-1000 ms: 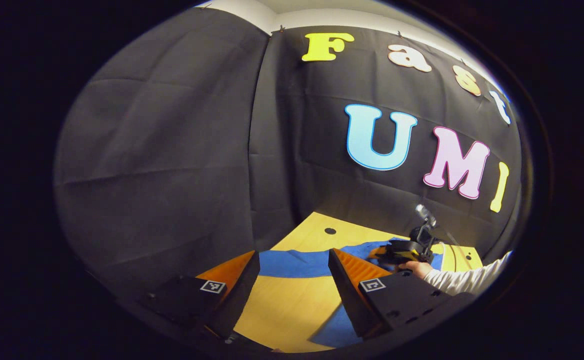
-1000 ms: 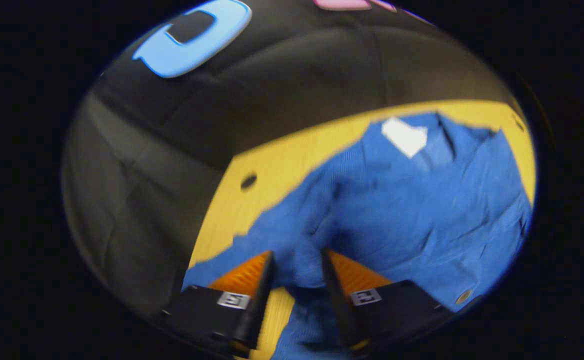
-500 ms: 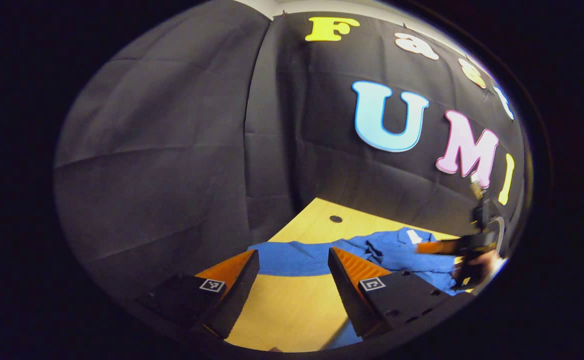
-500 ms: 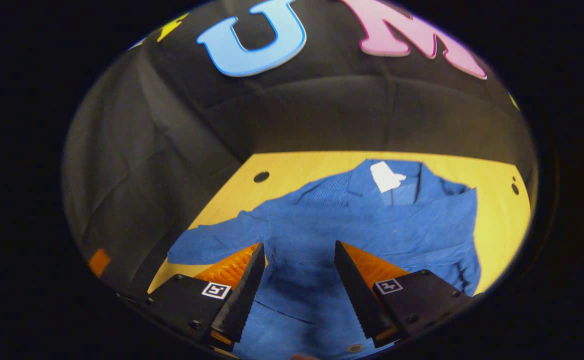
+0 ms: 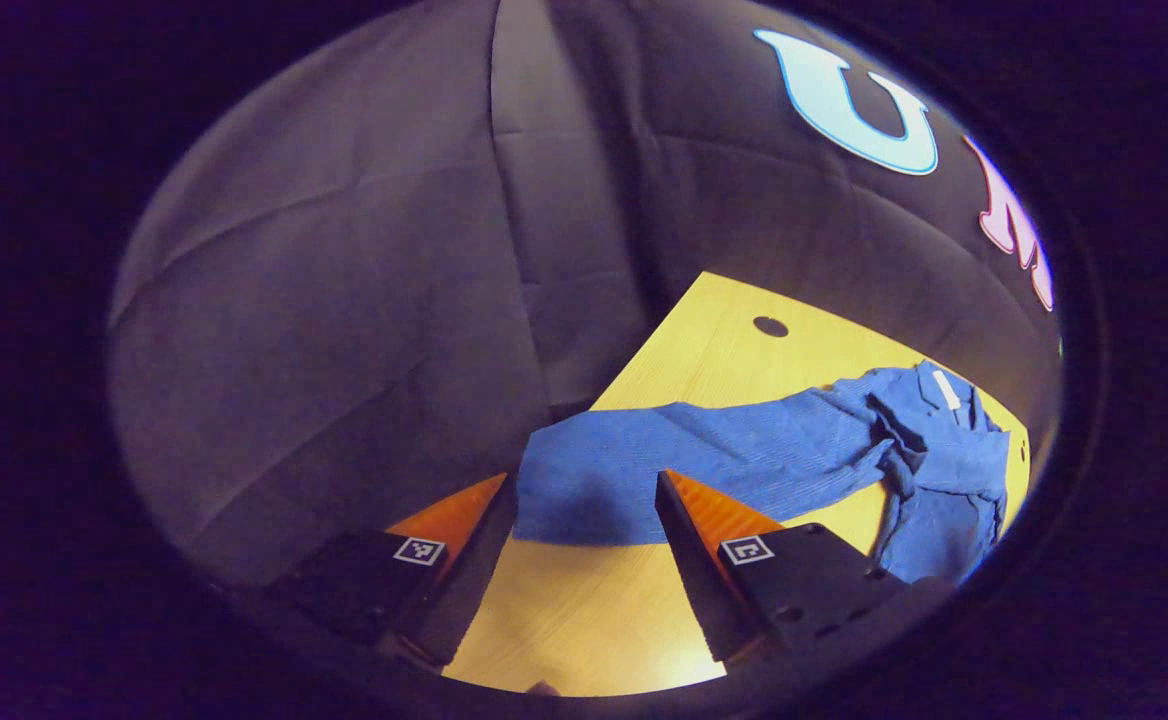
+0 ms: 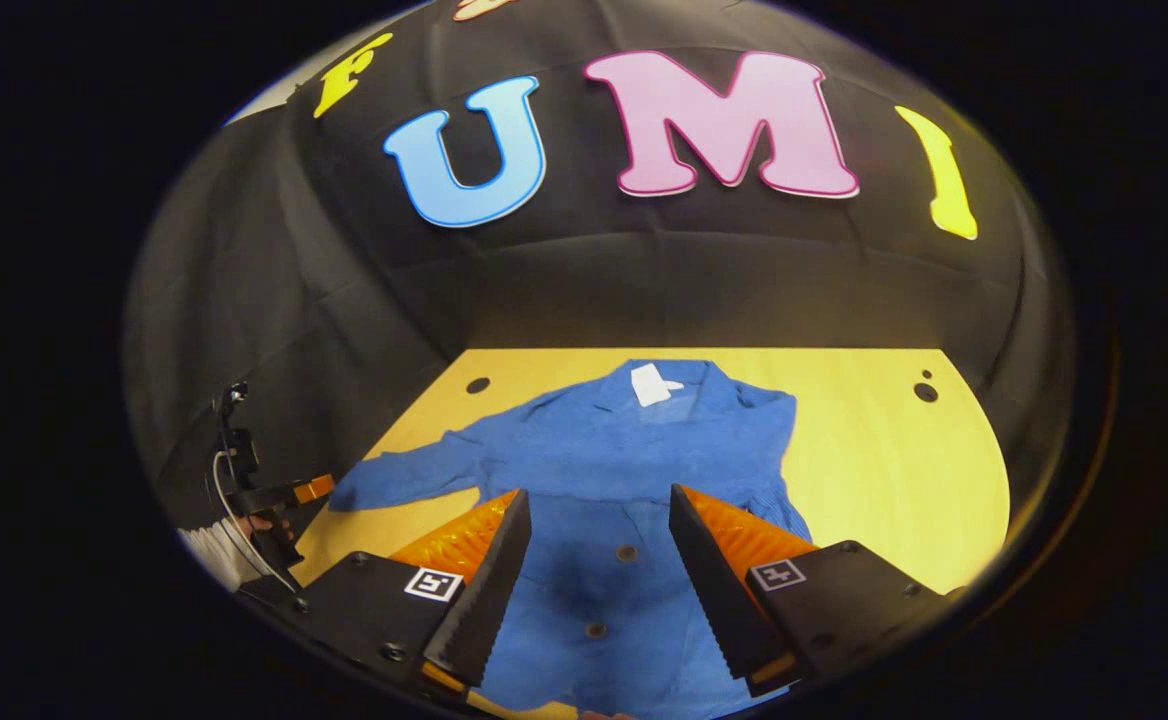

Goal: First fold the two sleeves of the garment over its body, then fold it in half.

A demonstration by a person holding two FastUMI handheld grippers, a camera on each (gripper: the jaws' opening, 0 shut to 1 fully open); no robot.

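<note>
Lying collar toward the wall, the garment [image 6: 634, 470] stretches one sleeve [image 5: 704, 460] sideways; both grippers' jaws gape empty.

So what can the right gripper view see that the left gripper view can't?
The right gripper view shows the shirt's buttons down its front, and the left hand-held gripper held at the table's edge near the sleeve cuff.

The left gripper view shows that outstretched sleeve close up, its cuff lying between its own open fingers.

Both show the blue shirt lying on the yellow table, its white collar label, and a round hole in the tabletop.
</note>
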